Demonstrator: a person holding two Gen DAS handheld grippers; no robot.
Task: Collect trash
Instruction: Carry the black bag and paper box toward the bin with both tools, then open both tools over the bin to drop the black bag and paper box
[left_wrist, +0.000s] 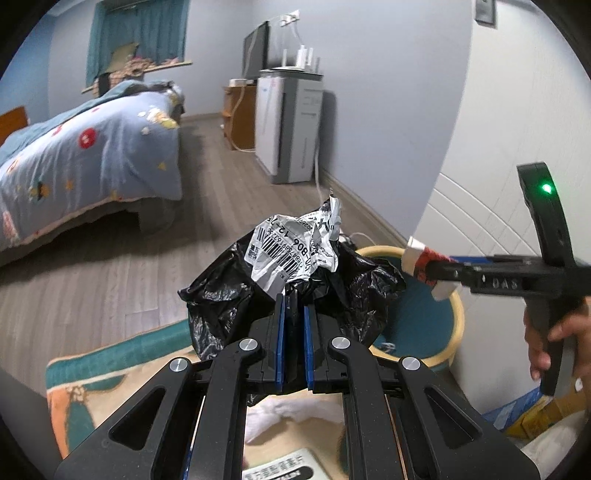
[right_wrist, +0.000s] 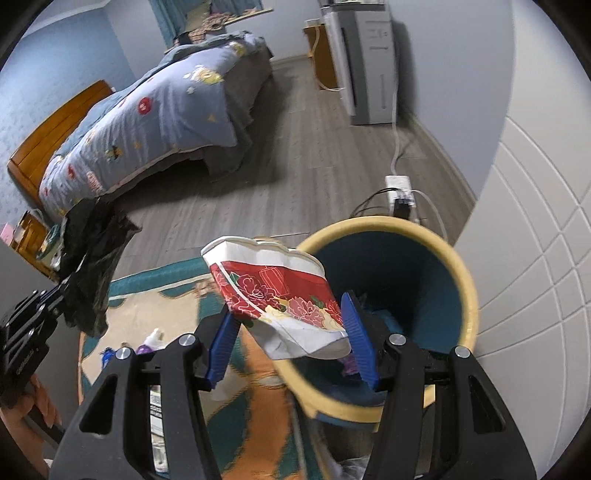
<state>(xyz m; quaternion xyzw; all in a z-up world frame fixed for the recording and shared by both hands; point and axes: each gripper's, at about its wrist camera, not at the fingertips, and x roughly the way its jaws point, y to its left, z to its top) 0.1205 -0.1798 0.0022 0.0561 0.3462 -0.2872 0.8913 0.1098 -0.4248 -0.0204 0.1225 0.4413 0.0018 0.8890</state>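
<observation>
My left gripper (left_wrist: 294, 299) is shut on a crumpled black plastic bag with a white barcode label (left_wrist: 291, 258), held above the floor. The bag also shows at the left of the right wrist view (right_wrist: 92, 258). My right gripper (right_wrist: 291, 325) has its jaws spread around a flattened red-and-white paper cup (right_wrist: 280, 295), which hangs between the blue pads over the rim of the teal bin with a cream rim (right_wrist: 391, 280). The cup touches the left pad; whether it is gripped is unclear. The bin (left_wrist: 417, 317) and the right gripper (left_wrist: 424, 267) show in the left wrist view.
A bed with a blue quilt (right_wrist: 147, 122) stands at the left. A white appliance (right_wrist: 365, 62) and a power strip with cables (right_wrist: 399, 188) sit by the wall. A patterned rug (right_wrist: 177, 306) carries small litter (right_wrist: 155, 338). A white wall panel (right_wrist: 535, 221) is at the right.
</observation>
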